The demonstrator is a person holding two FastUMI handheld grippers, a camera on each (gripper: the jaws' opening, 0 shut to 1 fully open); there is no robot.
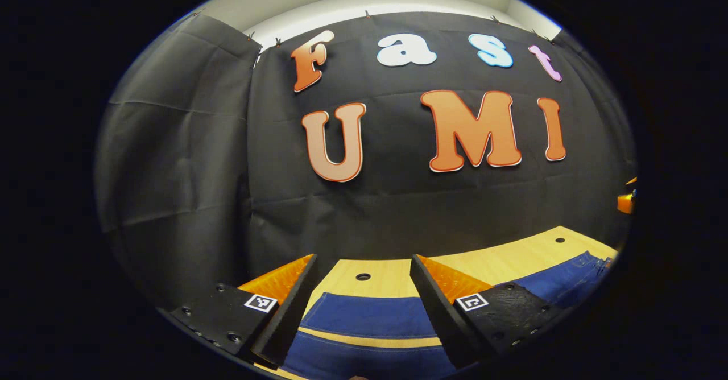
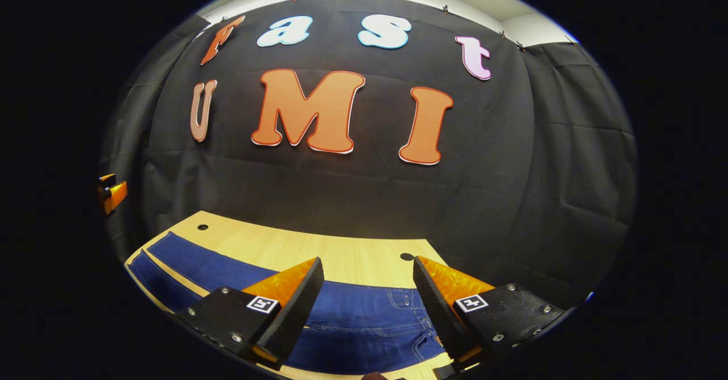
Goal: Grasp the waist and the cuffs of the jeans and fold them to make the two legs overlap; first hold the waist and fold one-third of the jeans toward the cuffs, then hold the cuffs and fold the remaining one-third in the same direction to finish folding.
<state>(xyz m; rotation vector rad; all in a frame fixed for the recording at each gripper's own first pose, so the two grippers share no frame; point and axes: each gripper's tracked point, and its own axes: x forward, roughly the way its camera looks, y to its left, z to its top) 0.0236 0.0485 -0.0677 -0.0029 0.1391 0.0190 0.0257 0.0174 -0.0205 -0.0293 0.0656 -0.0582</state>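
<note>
Blue jeans [image 2: 364,323] lie flat on the wooden table [image 2: 341,255], legs spread apart with a strip of wood between them. In the right gripper view the waist with its pockets lies below my right gripper [image 2: 368,289], which hangs open above it. The legs run off to the left. In the left gripper view my left gripper [image 1: 364,289] stands open above the two leg ends [image 1: 369,317], and the waist end [image 1: 574,277] shows far right. Neither gripper touches the cloth.
The table has small round holes [image 1: 363,277] near its far edge, which meets the black booth wall. The other gripper shows as a small piece at the right edge of the left gripper view [image 1: 627,201] and at the left edge of the right gripper view [image 2: 111,193].
</note>
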